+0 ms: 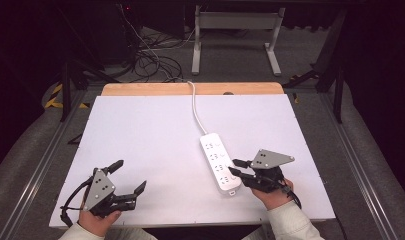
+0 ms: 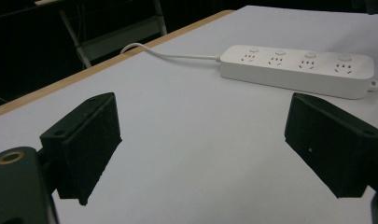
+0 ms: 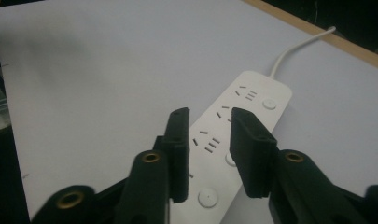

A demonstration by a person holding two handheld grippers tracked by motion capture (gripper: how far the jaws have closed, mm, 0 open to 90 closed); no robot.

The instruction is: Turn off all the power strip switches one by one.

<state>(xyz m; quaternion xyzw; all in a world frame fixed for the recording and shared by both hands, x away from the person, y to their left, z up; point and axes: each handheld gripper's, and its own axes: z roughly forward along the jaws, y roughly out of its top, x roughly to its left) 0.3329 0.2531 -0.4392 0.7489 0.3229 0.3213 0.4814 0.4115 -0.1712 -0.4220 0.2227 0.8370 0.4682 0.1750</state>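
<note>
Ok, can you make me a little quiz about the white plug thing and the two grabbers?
1. True or false: the left gripper is touching the power strip.
2. Which gripper hovers right over the power strip? A) the left gripper B) the right gripper
3. Fill the gap: the power strip's white cable runs toward the ___ edge of the table, away from the person.

Key
1. False. It is apart from the strip, over bare table, with its jaws spread wide.
2. B. Its jaws are slightly parted above the sockets, gripping nothing.
3. Far. It goes over the wooden far edge.
</note>
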